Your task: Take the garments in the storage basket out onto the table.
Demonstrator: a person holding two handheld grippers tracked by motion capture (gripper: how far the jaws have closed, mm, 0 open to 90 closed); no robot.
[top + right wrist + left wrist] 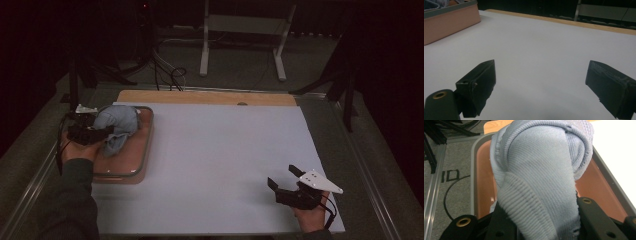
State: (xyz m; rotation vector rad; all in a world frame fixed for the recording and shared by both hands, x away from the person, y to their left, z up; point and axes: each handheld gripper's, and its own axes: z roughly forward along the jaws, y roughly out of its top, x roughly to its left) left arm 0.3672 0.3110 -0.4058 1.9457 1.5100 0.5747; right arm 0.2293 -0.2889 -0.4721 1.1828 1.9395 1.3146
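Note:
A bunched light-blue knitted cloth [116, 127] lies in a shallow brown tray [140, 165] with a grey rim at the table's left. My left gripper [92, 132] reaches in from the tray's left side and is shut on the cloth. In the left gripper view the ribbed blue cloth [536, 180] bulges up between the two black jaws and hides the pads. Near the front right of the white table sheet, my right gripper [284, 177] rests low with its jaws wide apart. Between its fingers [477, 85] there is bare white sheet.
The white sheet [220, 150] covers most of the table, with a wooden strip [200, 96] along the far edge. Metal rails run along both table sides. Beyond the table stand a white frame's legs [240, 45] and dark tripods with cables on the floor.

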